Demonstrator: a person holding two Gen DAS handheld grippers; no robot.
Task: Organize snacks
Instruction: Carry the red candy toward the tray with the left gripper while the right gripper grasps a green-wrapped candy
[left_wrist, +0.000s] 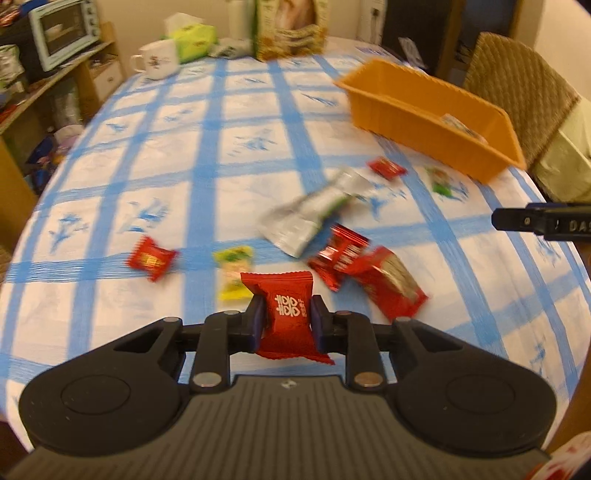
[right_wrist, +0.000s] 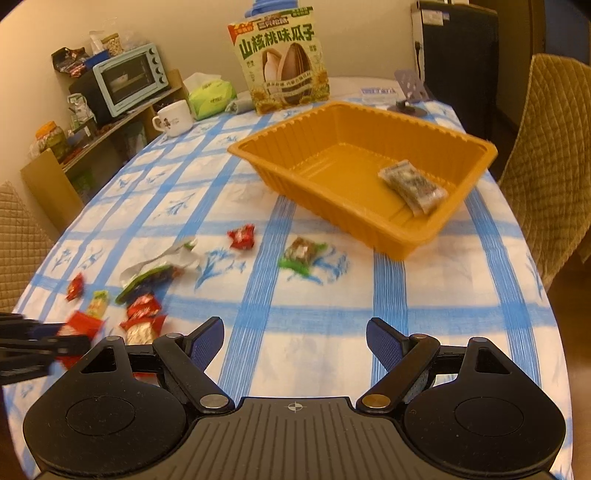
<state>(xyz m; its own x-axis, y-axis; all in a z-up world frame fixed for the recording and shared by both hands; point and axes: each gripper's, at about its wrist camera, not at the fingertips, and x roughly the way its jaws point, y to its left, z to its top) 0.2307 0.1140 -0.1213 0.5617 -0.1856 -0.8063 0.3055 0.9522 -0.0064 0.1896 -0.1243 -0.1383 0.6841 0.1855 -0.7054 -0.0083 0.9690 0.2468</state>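
The left claw (left_wrist: 287, 319) squeezes a red candy (left_wrist: 286, 314) tight, up off the surface (left_wrist: 221, 155). The right claw (right_wrist: 295, 341) is wide apart with nothing in it. The orange tray (right_wrist: 332, 192) sits near the surface's far right edge, one clear snack pack (right_wrist: 412, 184) inside.

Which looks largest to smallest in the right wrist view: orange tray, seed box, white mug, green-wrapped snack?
1. Orange tray, clearly largest.
2. Seed box; it stands farther away, so its true size is less sure.
3. White mug and green-wrapped snack look alike in the picture; the mug is farther off, so no ranking.
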